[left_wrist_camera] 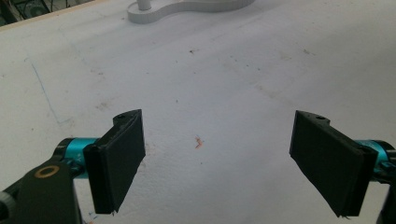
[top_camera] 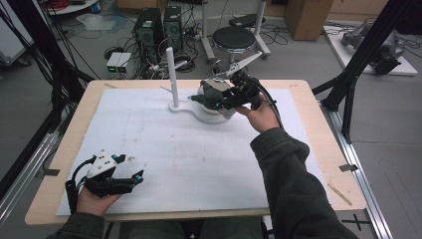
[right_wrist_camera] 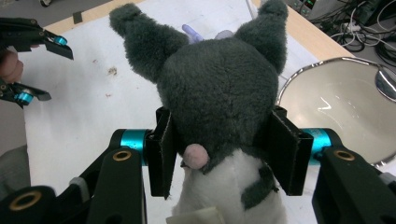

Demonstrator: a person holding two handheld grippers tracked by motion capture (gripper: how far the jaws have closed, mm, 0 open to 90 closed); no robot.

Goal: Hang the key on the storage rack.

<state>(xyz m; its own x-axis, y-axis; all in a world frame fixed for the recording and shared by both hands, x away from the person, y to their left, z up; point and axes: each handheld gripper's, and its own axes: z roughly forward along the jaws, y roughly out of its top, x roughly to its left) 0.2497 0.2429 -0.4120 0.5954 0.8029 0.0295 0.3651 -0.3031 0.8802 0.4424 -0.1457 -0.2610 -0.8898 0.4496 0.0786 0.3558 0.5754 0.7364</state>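
A: What did the right gripper have?

B: It was clenched on a grey-and-white plush toy. In the right gripper view both black pads pressed into the toy's sides just under its dark head, its ears pointing away from the camera. From the high view the right gripper held the plush toy at the far middle of the table, over the white stand base.

A: What was close to it there?

B: A metal bowl sat just beside the toy in the right gripper view, its shiny rim near the held toy. The white upright post rose from the same base, just to the left of the toy in the high view. The far table edge ran just behind them.

A: And the left gripper?

B: Released. Its jaws stood wide apart in the left gripper view with nothing between them except the bare white board. It lay low at the near left corner, close to the board's near edge, in the person's left hand.

A: How much room lay between the two?

B: Plenty. The grippers were well apart, and the middle of the board between them carried only smudges and a small orange mark. The wooden table rim showed as a margin outside the board on the right.
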